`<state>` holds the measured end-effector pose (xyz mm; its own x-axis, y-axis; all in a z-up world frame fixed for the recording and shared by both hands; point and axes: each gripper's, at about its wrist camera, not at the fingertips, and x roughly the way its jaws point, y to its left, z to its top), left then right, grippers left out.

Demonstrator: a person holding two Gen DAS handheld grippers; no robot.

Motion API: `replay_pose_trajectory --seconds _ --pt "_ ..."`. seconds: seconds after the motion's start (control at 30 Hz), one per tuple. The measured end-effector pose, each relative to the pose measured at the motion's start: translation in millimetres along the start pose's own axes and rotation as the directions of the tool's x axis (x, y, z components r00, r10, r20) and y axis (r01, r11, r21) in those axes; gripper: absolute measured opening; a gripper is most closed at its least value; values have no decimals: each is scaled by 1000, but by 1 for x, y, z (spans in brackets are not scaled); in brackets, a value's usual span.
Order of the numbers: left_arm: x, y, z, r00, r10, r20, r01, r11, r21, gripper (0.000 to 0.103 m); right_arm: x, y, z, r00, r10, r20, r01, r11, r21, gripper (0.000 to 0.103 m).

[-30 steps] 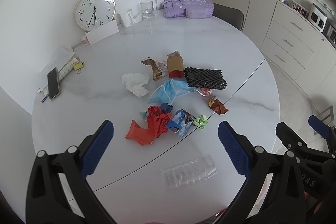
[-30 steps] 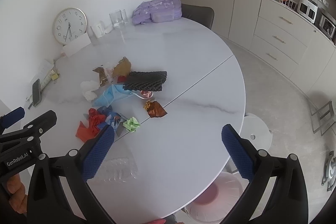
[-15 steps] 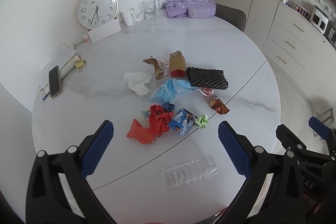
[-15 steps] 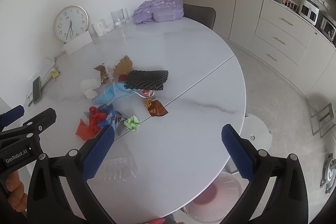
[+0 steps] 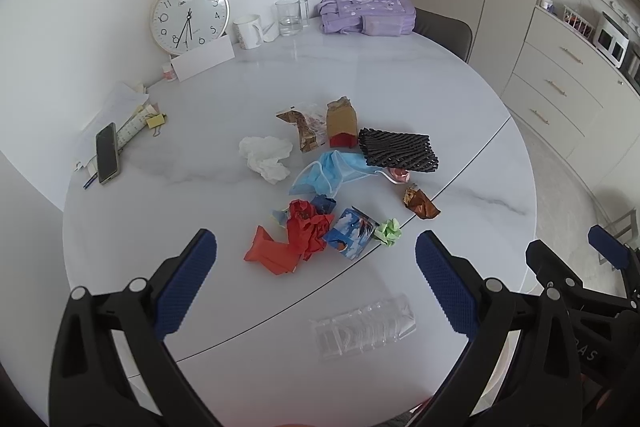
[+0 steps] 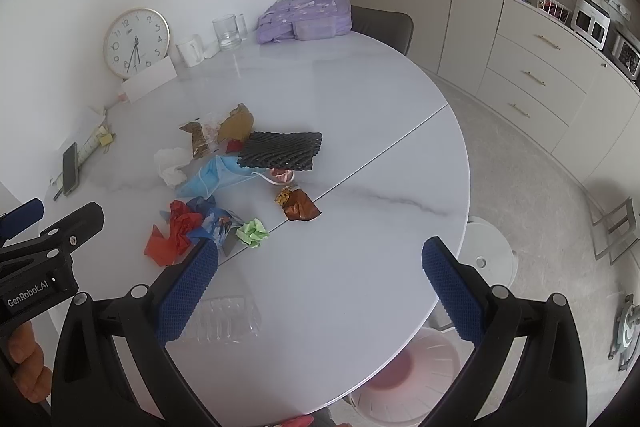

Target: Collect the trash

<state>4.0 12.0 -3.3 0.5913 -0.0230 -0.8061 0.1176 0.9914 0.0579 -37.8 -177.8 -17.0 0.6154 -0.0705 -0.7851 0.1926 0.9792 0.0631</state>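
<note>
White lettering reading "GenRobot.AI" is seen on the body of the left gripper [image 6: 24, 223] where it enters the right wrist view from the left edge; part of another word, ending in "AS", is printed on the right gripper [image 5: 600, 255] as seen from the left wrist view. Black numerals are carried by the round wall clock [image 5: 189, 15] leaning at the back of the marble-patterned desk [image 5: 400, 75].

Both grippers are held above the near edge of the desk with their blue-padded jaws spread wide and nothing between them. The trash is scattered in the middle of the desk, ahead of the left gripper [image 5: 316, 267]: a crumpled red paper [image 5: 294, 239], a blue printed wrapper [image 5: 350, 233] and a green paper ball [image 5: 388, 231] lie nearest, with a blue face mask [image 5: 330, 173], a white tissue [image 5: 266, 155], a black foam net [image 5: 396, 151], a brown paper bag [image 5: 341, 119] and a brown foil wrapper [image 5: 420, 203] farther off. A clear plastic tray [image 5: 362, 327] lies closest, low between the left jaws. In the right wrist view the same pile is seen left of the right gripper [image 6: 320, 275].
</note>
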Motion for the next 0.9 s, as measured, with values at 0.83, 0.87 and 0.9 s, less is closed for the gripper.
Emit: replay_pose_trajectory --seconds 0.83,0.87,0.9 --pt "0 0 3 1000 -2 -5 2 1000 -3 95 3 1 -1 1000 -5 -11 5 1000 -5 101" --pt "0 0 3 1000 -2 -5 2 1000 -3 95 3 1 -1 1000 -4 -10 4 1000 -5 101" --pt "0 0 3 1000 -3 -6 3 1000 -3 95 3 1 -1 1000 -5 -11 5 1000 -5 101"
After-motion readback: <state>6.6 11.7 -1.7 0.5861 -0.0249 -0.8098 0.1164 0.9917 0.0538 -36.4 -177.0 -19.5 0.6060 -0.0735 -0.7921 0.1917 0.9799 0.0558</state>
